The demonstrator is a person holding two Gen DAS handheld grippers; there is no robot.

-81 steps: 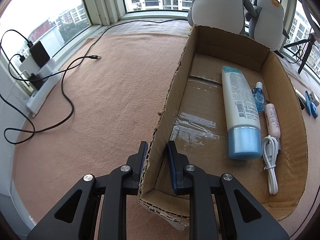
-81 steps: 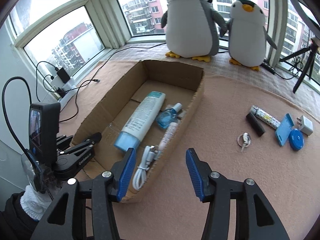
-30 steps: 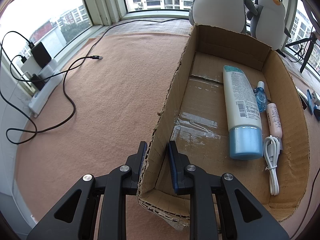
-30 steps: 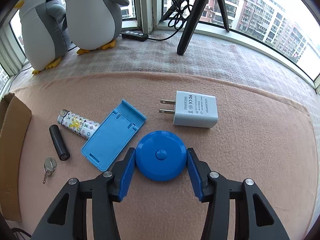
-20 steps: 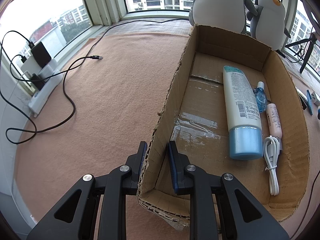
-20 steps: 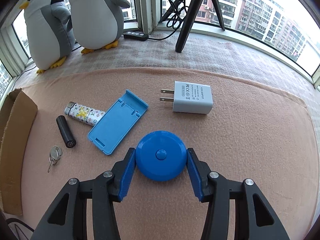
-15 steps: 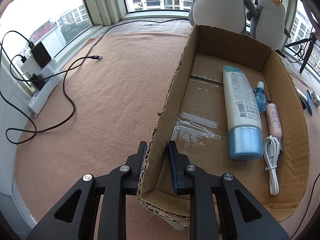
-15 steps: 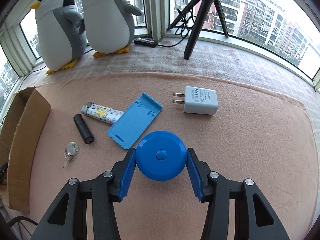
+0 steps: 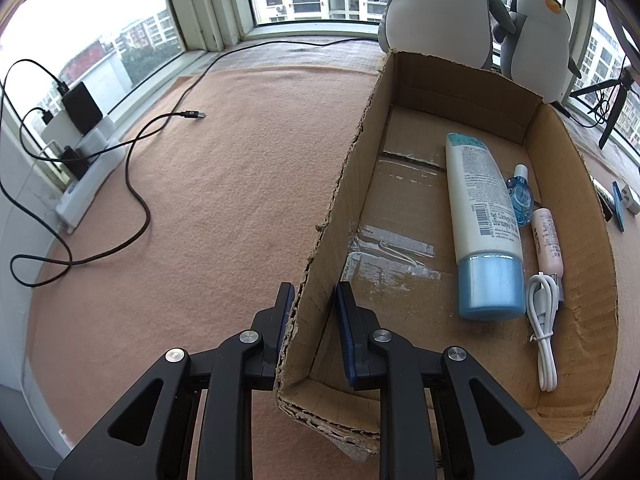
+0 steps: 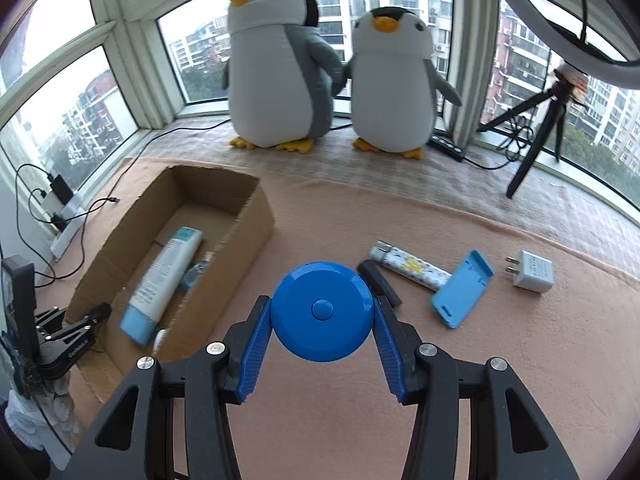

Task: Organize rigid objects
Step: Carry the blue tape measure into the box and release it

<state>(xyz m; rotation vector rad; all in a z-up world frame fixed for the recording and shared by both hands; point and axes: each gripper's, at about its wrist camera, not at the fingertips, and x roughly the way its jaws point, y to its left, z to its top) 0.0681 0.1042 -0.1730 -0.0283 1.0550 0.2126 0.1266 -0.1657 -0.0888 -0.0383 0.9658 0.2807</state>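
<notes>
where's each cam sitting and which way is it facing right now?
Left wrist: on the left gripper, looking down its jaws, shut on the cardboard box wall; box interior ahead.
Right wrist: on the right gripper, jaws shut on the blue round case, facing two plush penguins at the window; a white sleeve and the left gripper show at lower left.
Shared: box, lotion tube, penguins.

- Left wrist: close over the cardboard box, angled steeply down, box filling the right of the frame.
- Right wrist: higher, farther back, facing the windows; same box at centre left.
</notes>
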